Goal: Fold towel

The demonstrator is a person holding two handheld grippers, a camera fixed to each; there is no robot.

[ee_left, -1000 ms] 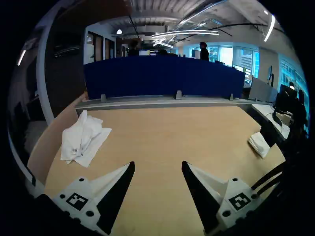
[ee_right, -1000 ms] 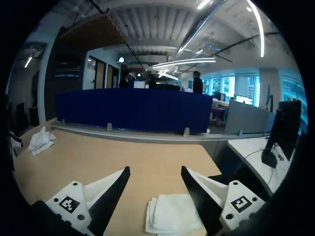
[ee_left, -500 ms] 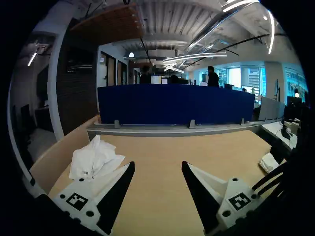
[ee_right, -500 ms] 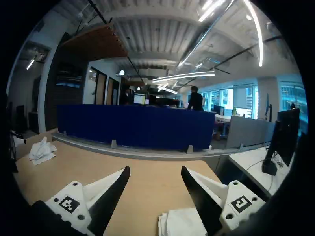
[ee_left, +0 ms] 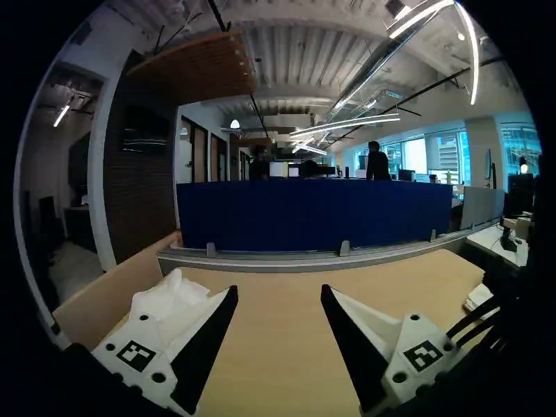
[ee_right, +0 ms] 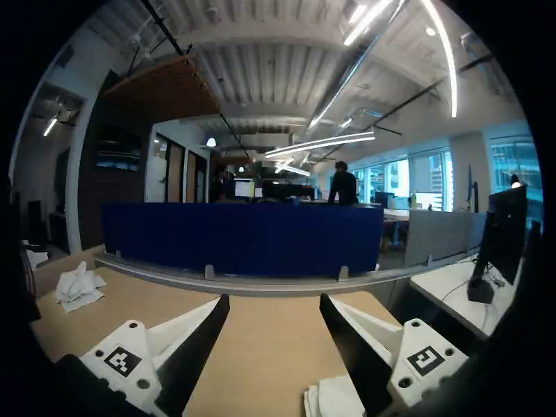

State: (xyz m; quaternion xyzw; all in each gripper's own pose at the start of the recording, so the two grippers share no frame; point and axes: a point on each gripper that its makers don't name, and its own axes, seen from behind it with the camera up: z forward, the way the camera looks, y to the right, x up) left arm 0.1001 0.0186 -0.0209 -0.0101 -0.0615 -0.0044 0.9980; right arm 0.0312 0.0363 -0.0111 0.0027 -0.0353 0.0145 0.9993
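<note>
both spread empty: left gripper (ee_left: 278,289), crumpled towel (ee_left: 165,297) by its left finger; right gripper (ee_right: 274,297) above a seemingly folded towel (ee_right: 332,397).

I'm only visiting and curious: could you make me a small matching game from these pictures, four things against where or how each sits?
1 crumpled towel
2 folded towel
3 partition
4 monitor

A dark blue, along the table's far edge
B neat stack beside the right tool
C on the white side desk
D loose heap, table's left end

Pairs: 1-D, 2-B, 3-A, 4-C
</note>
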